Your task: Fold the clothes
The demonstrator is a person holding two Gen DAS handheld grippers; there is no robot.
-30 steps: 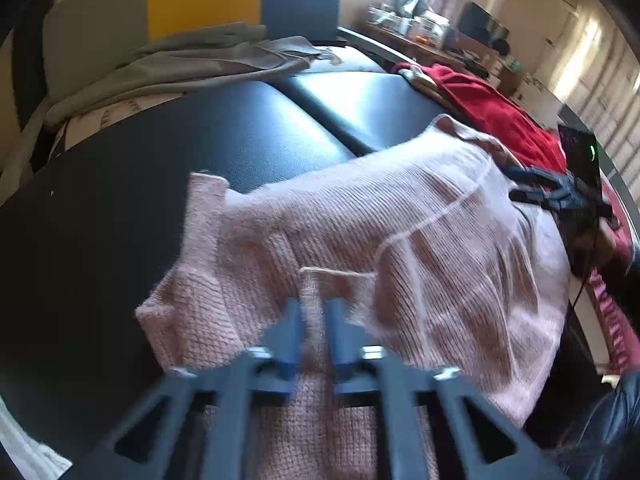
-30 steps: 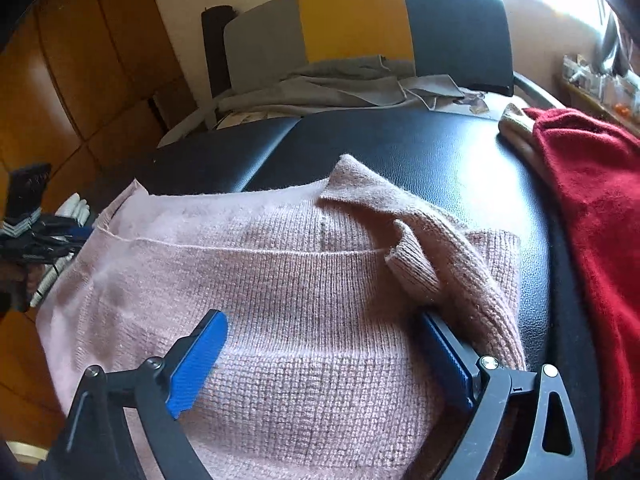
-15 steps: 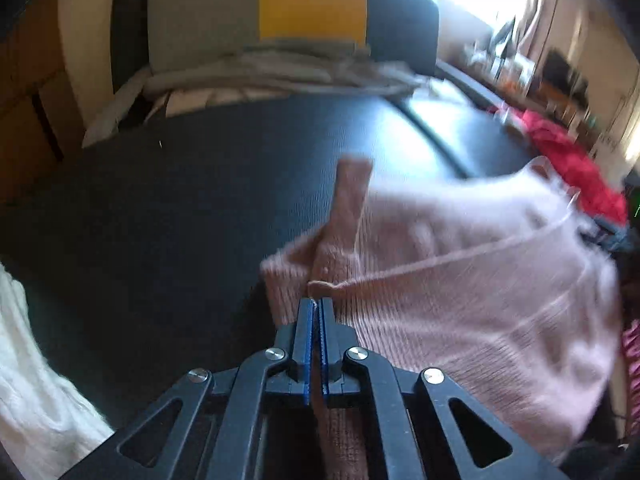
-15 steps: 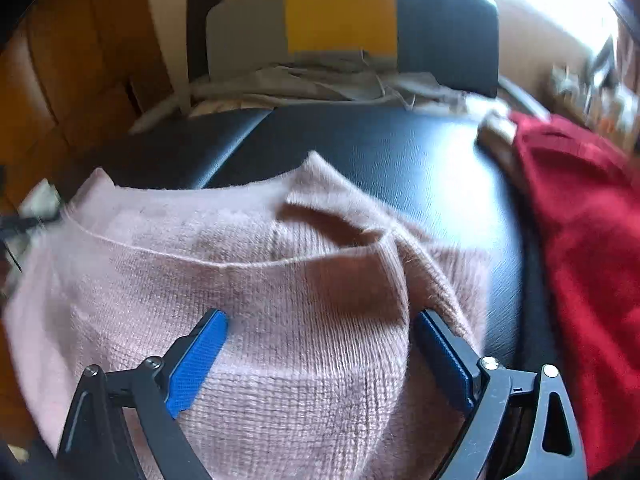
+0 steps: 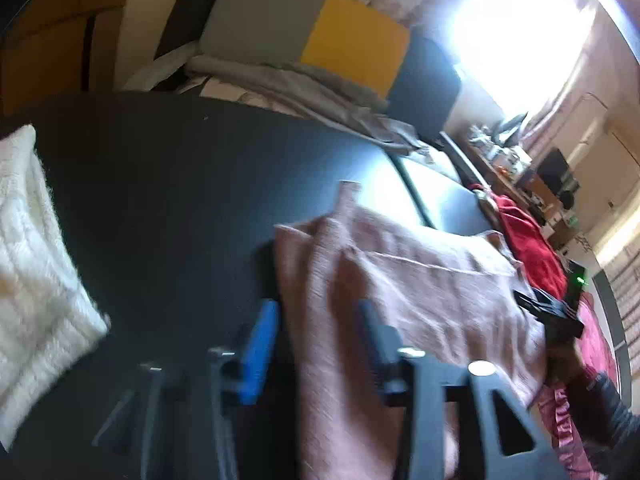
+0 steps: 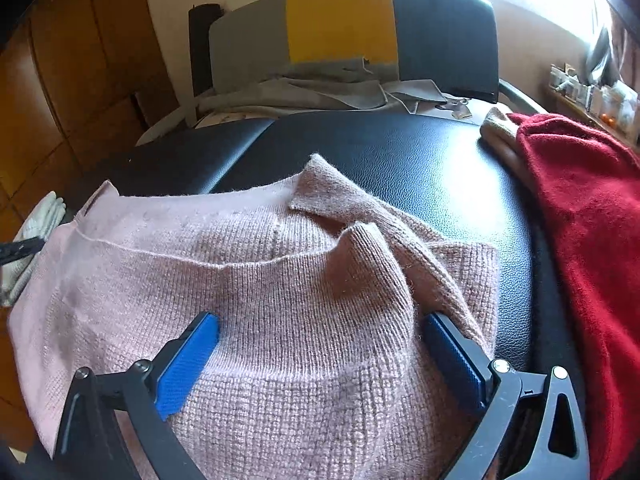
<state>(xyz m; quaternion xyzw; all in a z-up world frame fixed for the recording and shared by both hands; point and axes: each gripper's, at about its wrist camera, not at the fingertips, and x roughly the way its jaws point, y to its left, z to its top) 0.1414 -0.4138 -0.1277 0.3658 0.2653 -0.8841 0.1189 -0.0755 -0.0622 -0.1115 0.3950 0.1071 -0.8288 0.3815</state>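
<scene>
The left gripper (image 5: 316,320) stands with its jaws apart, straddling the left edge of the pink sweater (image 5: 420,292), nothing pinched; the right gripper (image 6: 320,344) is likewise spread wide, its blue pads (image 6: 188,360) resting on either side of a raised hump of knit near the sweater's right edge. The sweater lies partly folded on the near half of the black padded surface (image 6: 400,152), a sleeve (image 6: 360,216) crumpled across its far right corner. To fold well, each claw should probably close on a single clean edge, not a bunched ridge, then lift together so the knit lands flat. A red garment (image 6: 580,208) lies along the surface's right edge, a white knit (image 5: 32,264) at its left edge, grey cloth (image 6: 320,92) and a grey-yellow-black chair back (image 6: 340,24) beyond.
</scene>
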